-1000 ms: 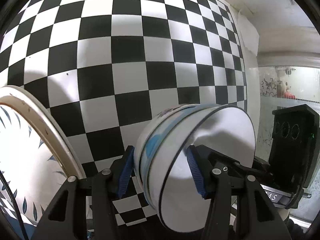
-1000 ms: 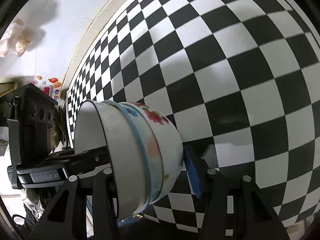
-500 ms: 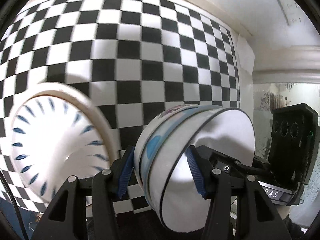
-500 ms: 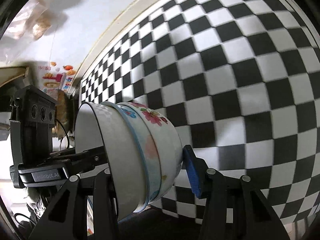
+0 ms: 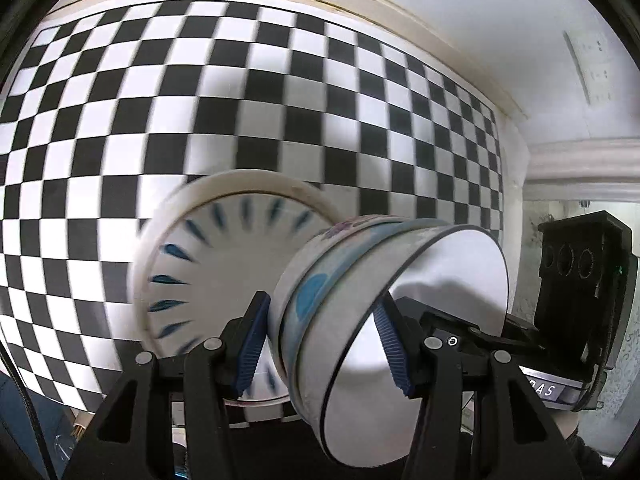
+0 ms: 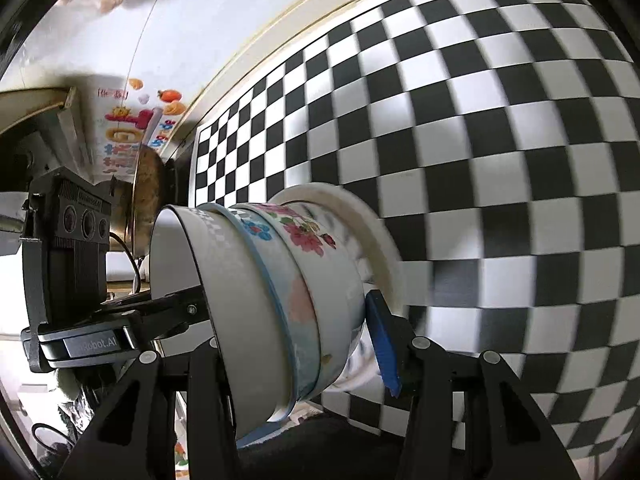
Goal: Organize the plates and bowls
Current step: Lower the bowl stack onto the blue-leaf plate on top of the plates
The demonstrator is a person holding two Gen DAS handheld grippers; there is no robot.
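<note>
Both grippers hold one stack of three nested bowls [image 5: 360,300], white with blue and floral patterns, from opposite sides. My left gripper [image 5: 324,344] is shut on the stack's rims. My right gripper [image 6: 296,340] is shut on the stack [image 6: 272,300] too; its left finger is hidden inside the top bowl. A white plate with blue dashes [image 5: 208,264] lies on the checkered cloth just beyond the stack. It also shows in the right wrist view [image 6: 376,248], behind the bottom bowl. Whether the stack touches the plate is unclear.
A black-and-white checkered tablecloth [image 5: 160,100] covers the table up to a white wall [image 5: 440,8]. A wok-like pan [image 6: 144,196] and coloured stickers [image 6: 128,132] sit at the left in the right wrist view.
Both grippers have carried the bowl stack toward the blue-dashed plate. The plate has come from the left edge to just behind the stack. More wall shows at the top.
</note>
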